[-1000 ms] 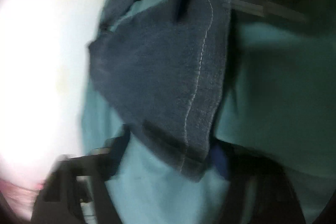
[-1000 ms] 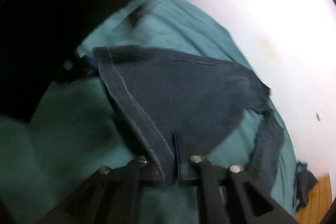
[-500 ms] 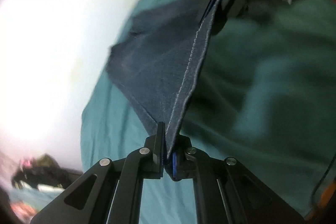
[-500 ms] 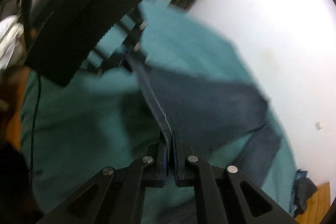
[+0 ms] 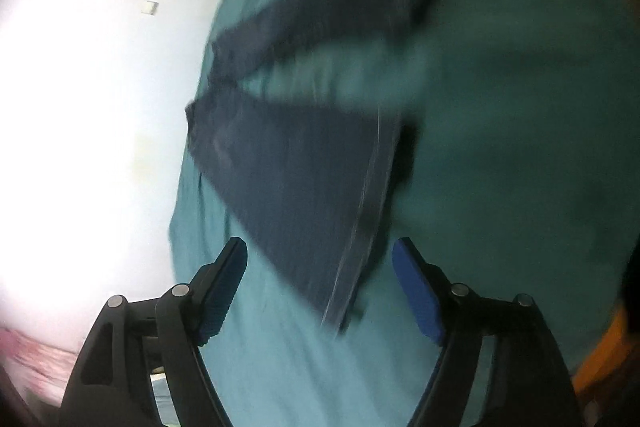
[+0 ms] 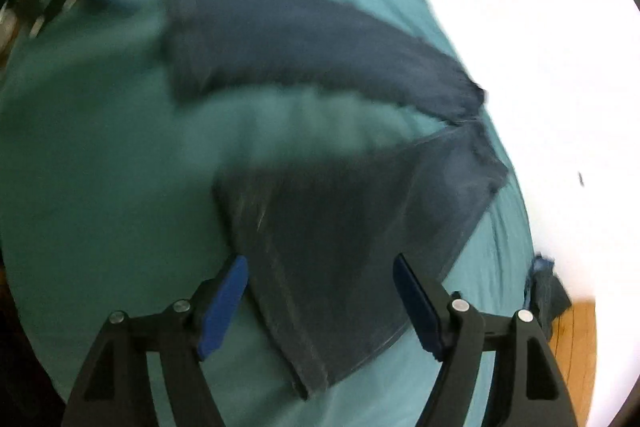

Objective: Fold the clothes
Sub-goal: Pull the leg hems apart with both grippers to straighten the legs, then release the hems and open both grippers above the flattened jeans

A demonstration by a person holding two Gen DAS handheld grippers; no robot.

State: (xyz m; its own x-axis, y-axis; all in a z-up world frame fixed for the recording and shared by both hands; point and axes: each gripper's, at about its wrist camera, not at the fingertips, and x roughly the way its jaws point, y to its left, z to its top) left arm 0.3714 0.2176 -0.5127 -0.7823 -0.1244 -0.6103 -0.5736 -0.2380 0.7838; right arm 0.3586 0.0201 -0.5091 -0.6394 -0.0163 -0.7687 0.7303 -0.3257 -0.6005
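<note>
- Two views, each looking along one gripper, both blurred by motion.
- Jeans (image 5: 304, 187) lie on a teal sheet (image 5: 500, 107), dark denim spread in two legs that meet at about 9 o'clock in the left view and 3 o'clock in the right view (image 6: 352, 227).
- The left gripper (image 5: 320, 287) has its jaws spread wide, gripping nothing; a stitched hem of the near leg lies between them at 6 o'clock.
- The right gripper (image 6: 320, 303) is likewise spread and empty above the near leg's hem.
- The far leg runs toward 12 o'clock in both views, with a strip of sheet showing between the legs (so they do not overlap there).
- A white surface (image 6: 540, 47) borders the sheet.
- With both jaws wide over flat cloth, this fits either a release after laying a leg down or a reach for a fresh hold.
</note>
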